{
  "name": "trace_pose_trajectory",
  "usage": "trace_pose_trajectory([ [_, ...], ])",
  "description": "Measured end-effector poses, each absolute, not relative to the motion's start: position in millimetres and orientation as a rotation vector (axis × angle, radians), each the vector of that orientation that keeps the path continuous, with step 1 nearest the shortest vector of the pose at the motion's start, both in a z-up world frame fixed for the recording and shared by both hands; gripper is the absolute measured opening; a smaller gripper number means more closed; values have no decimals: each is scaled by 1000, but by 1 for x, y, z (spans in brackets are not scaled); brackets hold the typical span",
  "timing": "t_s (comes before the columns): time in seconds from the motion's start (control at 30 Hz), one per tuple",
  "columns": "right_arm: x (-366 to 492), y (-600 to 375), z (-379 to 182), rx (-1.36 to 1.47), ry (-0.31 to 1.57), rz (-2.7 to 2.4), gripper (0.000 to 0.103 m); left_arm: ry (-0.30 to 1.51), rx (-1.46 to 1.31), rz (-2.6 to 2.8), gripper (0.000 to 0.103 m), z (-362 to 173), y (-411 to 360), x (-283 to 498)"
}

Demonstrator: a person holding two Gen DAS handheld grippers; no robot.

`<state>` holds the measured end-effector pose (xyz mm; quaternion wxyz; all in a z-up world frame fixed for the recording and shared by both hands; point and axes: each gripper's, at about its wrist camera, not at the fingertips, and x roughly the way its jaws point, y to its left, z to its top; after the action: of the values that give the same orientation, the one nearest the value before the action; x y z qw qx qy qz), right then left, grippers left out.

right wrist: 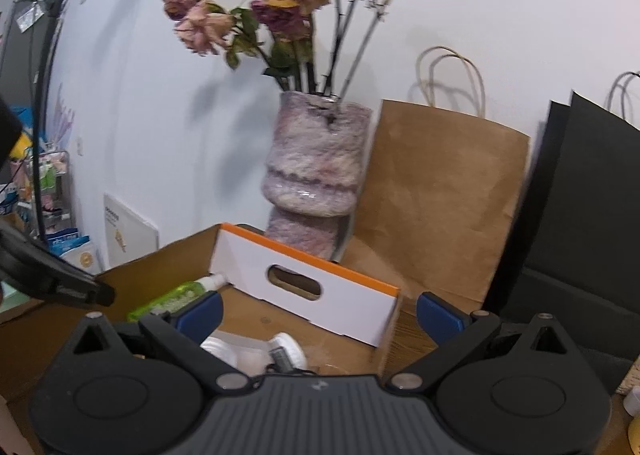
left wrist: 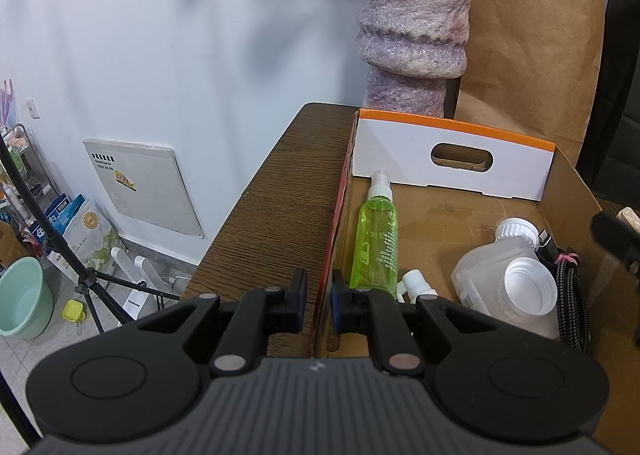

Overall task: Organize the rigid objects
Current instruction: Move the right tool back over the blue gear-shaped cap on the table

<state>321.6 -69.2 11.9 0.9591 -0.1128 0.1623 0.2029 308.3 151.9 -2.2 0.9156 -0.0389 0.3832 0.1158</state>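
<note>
An open cardboard box (left wrist: 568,191) sits on a dark wood table (left wrist: 280,207). In it lie a green spray bottle (left wrist: 376,243), a small white spray head (left wrist: 416,285), a frosted plastic jug with white caps (left wrist: 508,275) and a braided black cable (left wrist: 572,291). My left gripper (left wrist: 320,297) is shut on the box's left wall (left wrist: 338,215), one finger each side. My right gripper (right wrist: 318,315) is open and empty above the box (right wrist: 160,267); the green bottle (right wrist: 176,295) and the white jug (right wrist: 248,353) show below it.
A white and orange cardboard insert (left wrist: 452,153) stands at the box's far end. Behind it are a purple vase (left wrist: 412,27) of dried flowers, a brown paper bag (left wrist: 532,67) and a black bag (right wrist: 580,215). Left of the table, the floor holds a tripod (left wrist: 80,279) and a green basin (left wrist: 24,299).
</note>
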Motion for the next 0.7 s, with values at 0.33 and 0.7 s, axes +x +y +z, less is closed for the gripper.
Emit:
trace_pose_trajectory([
  [0.33, 340, -124, 18, -147, 349, 282, 103, 789, -80, 238, 12, -2, 152, 308],
  [0.7, 367, -211, -10, -125, 451, 50, 103, 788, -80, 238, 12, -2, 152, 308],
])
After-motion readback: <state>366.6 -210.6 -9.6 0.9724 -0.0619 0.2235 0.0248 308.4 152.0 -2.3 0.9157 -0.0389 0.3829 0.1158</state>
